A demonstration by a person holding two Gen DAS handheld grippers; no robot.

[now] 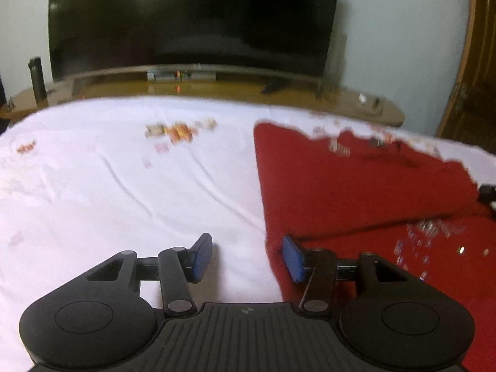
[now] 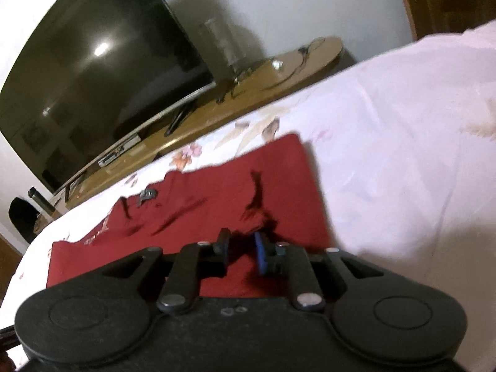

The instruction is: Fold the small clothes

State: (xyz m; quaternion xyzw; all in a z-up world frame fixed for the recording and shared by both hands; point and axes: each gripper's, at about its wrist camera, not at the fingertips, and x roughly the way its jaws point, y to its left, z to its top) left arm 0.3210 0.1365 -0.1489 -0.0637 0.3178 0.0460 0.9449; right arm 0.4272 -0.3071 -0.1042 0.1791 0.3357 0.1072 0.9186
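Observation:
A red garment (image 1: 356,192) lies spread flat on a white bedsheet (image 1: 124,186). In the left wrist view my left gripper (image 1: 246,257) is open, low over the garment's left edge, its right finger over the red cloth and its left finger over the sheet. In the right wrist view my right gripper (image 2: 241,248) hovers over the red garment (image 2: 217,192) near its right side. Its jaws stand a narrow gap apart with red cloth showing between them; whether they pinch the cloth is unclear. A small sparkly print (image 1: 431,241) shows on the garment.
A large dark TV (image 1: 192,18) stands on a wooden cabinet (image 1: 217,88) beyond the bed. A dark flask (image 1: 36,77) stands at the cabinet's left end. A wooden door (image 1: 474,62) is at the right. The sheet (image 2: 403,139) has floral prints.

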